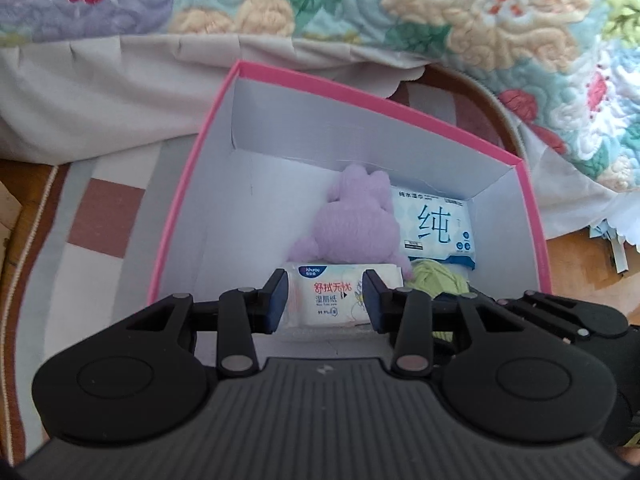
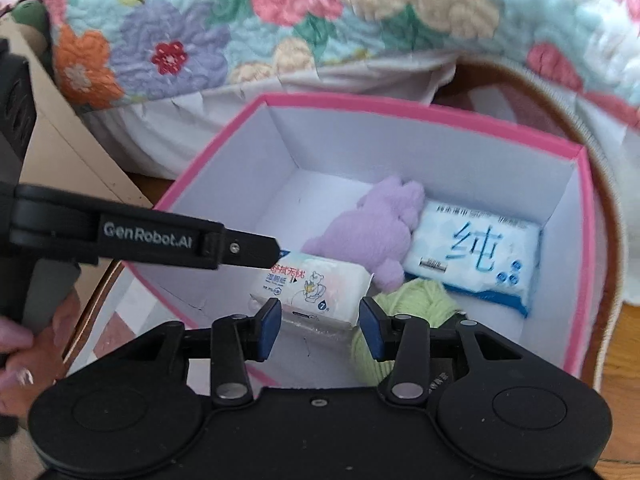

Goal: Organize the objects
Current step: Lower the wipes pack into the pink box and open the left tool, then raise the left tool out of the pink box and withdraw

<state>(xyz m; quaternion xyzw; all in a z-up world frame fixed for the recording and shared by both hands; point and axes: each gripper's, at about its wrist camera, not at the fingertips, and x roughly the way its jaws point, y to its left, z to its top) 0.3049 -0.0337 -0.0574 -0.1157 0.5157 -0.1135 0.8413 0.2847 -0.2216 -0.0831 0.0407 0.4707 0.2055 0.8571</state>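
A pink-rimmed white box [image 1: 176,220] [image 2: 420,114] holds a purple plush toy [image 1: 356,220] [image 2: 372,232], a blue-and-white wipes pack [image 1: 436,228] [image 2: 472,252], a green yarn ball [image 1: 440,278] [image 2: 416,300] and a small white wipes pack [image 1: 326,300] [image 2: 316,288]. My left gripper [image 1: 326,284] hangs just over the small pack, jaws open, and the pack runs on behind its right finger. In the right wrist view one of its fingers [image 2: 248,250] ends at the pack's far left corner. My right gripper [image 2: 319,310] stands open at the pack's near edge, with the yarn behind its right finger.
A floral quilt [image 1: 480,20] and a white bed skirt [image 1: 80,92] hang close behind the box. The box sits on a patchwork rug [image 1: 104,220] over a wooden floor [image 2: 624,360]. A cardboard carton [image 2: 60,132] stands at the left. A hand [image 2: 16,356] holds the left gripper.
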